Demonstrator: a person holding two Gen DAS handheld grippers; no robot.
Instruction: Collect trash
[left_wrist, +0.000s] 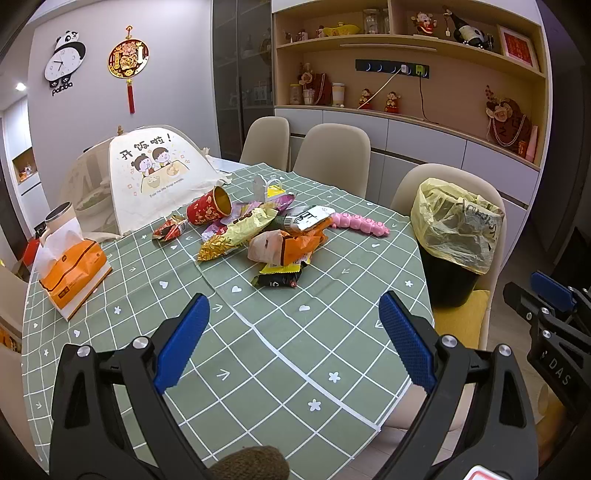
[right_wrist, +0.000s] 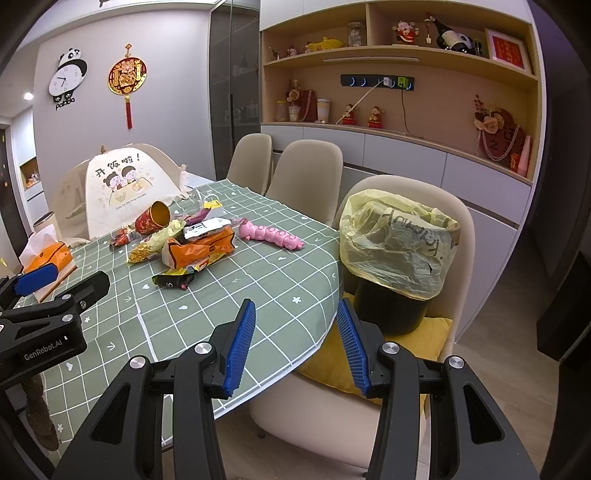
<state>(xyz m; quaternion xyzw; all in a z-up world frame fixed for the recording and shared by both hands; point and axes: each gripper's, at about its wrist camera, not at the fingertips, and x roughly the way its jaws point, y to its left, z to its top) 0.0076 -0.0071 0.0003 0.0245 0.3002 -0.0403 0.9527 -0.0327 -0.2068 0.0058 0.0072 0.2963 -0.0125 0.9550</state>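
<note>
While my left tongs (left_wrist: 293, 341) and right tongs (right_wrist: 295, 345) hang spread and empty, the wrapper pile (left_wrist: 266, 230) lies mid-table; the lined bin (right_wrist: 397, 258) sits, seemingly, on a chair (right_wrist: 463, 229).

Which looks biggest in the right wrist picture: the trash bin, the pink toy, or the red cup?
1. Trash bin with its yellow bag: biggest, though it sits nearer the camera.
2. Pink toy.
3. Red cup: close to the toy, farther back, so unsure.
</note>
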